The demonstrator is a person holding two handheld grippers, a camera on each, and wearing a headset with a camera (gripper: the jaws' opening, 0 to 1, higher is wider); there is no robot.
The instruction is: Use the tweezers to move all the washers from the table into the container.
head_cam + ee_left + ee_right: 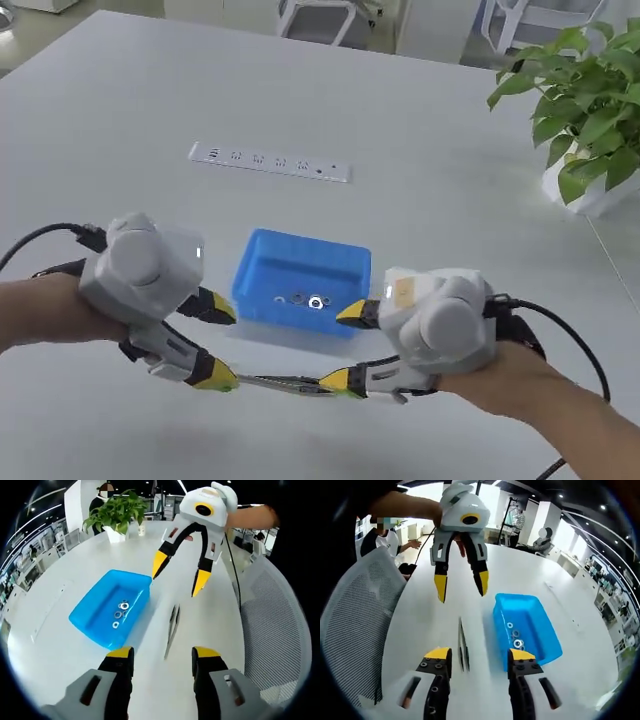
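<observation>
Fingers (120, 655) of the left gripper (225, 346) are standing apart, gripping nothing, and those of the right gripper (340, 347) are standing apart likewise. The two grippers are facing each other, with their tips near but not touching. Between them the tweezers (285, 383) are lying flat on the worktop (450, 180). Their long axis is running from one gripper to the other, roughly parallel with the near wall of the blue container (300, 240) just beyond. Their split end seems to be pointing toward the right gripper, though the thin metal is showing poorly. Several washers (305, 300) are sitting inside the container. Bare worktop is stretching beyond the container to a power strip (270, 162). A potted plant (585, 100) is crowding the far right edge, and a mesh chair (355, 610) is standing by the near edge.
</observation>
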